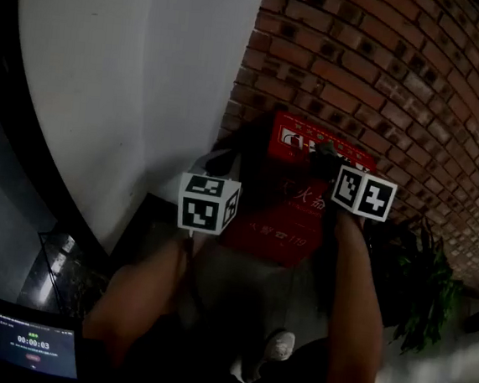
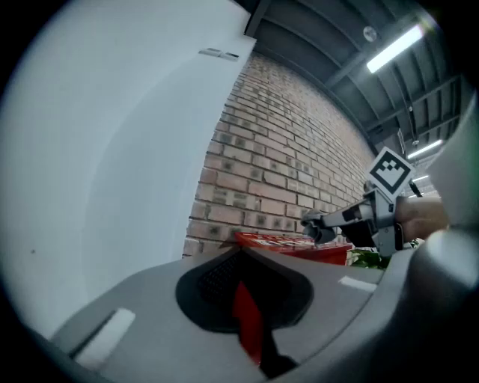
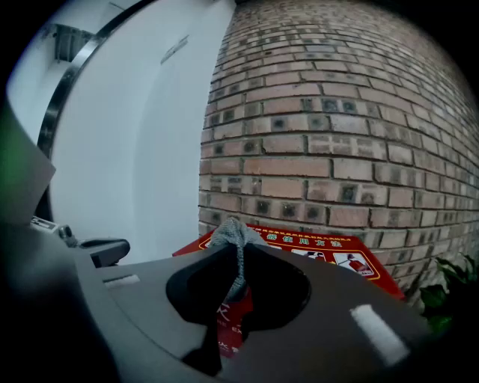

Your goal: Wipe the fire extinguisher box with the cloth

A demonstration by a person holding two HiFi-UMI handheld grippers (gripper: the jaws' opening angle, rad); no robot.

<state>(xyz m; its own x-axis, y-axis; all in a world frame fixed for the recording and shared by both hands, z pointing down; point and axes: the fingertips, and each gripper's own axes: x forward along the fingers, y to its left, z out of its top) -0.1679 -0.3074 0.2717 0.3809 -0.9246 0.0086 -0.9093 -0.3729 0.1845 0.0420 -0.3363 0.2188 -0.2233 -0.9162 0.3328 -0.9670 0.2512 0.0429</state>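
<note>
Fire extinguisher box (image 3: 314,247) red against brick (image 3: 322,142), right fingers (image 3: 352,322) pinching grey cloth (image 3: 228,236), left fingers (image 2: 142,314) closed

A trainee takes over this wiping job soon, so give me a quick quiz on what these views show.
1. True or false: the right gripper is shut on the cloth.
2. The fire extinguisher box stands against: A) a brick wall; B) a glass door; C) a metal shelf.
3. Fill in: the left gripper, jaws together, holds ____.
Key: 1 true; 2 A; 3 nothing.
</note>
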